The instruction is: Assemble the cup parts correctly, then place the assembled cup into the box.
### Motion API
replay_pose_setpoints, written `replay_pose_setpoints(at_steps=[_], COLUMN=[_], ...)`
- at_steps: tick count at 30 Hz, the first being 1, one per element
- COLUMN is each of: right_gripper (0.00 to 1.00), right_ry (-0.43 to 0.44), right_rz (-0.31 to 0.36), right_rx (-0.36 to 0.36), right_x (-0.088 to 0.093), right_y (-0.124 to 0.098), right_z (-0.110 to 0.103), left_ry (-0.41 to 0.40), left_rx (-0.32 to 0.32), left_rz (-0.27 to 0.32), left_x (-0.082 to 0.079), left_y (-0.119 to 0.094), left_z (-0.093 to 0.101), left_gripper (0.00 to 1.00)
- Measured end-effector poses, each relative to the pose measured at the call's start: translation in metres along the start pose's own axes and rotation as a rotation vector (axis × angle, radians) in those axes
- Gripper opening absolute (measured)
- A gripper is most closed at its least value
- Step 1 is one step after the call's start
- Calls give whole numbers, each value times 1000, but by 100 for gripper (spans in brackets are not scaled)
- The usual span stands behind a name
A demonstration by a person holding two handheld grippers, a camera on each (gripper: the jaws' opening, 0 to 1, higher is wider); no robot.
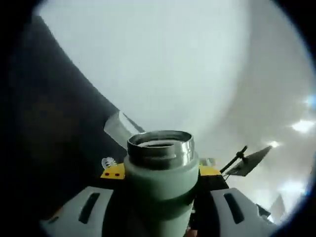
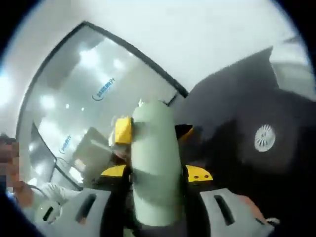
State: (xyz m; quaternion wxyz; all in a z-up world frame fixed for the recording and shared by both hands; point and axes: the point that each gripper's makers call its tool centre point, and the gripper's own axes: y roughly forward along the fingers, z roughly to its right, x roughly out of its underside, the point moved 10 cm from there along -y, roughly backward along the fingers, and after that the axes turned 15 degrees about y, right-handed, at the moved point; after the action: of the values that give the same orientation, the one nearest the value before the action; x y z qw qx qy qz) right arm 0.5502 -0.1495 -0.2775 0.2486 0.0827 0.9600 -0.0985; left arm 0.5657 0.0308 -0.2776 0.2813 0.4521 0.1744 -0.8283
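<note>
Pale-green cup body (image 1: 160, 190): I see it low in the centre of the left gripper view, upright, with its steel threaded neck (image 1: 160, 146) open at the top.
Left gripper (image 1: 160, 207): my jaws press the cup body from both sides at the bottom of the frame, so it is clamped on it.
Second green piece (image 2: 154, 163): in the right gripper view a matte pale-green rounded part stands in the lower centre; I cannot tell whether it is a lid or a sleeve.
Right gripper (image 2: 156, 180): its jaws, with yellow pads (image 2: 199, 173), are closed against that piece.
Backdrop: white surface in the upper frame of the left gripper view, dark panel (image 1: 54, 123) at left.
</note>
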Motion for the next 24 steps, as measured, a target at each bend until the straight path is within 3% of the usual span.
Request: replay_pose_setpoints(at_steps=[4,7,10,12,19,24], right_gripper=[43,43,44,45,44,42], right_ry=[-119,-259,-333,-354,-337,-304], right_rz=[23,46,96,138,312,399], right_rx=[99,201,264,265,264,285], right_x=[-4,-3,-3,-1,12,31], right_y=[-14,-29,-47,-58,-100,-127], right_z=[1,4,8,9,19,34], left_ry=[124,279,434,538,713,783], left_rx=[-37,-101,-160,-188,-238,-261], left_rz=[9,-10,-20,-22,67,97], left_x=[-8,-17,-22,-25,-26,-19], left_y=[-1,-3,-5,-5,-6,-3], left_z=[7,8,13,18,24,22], left_gripper=[46,46,46,46,47,47])
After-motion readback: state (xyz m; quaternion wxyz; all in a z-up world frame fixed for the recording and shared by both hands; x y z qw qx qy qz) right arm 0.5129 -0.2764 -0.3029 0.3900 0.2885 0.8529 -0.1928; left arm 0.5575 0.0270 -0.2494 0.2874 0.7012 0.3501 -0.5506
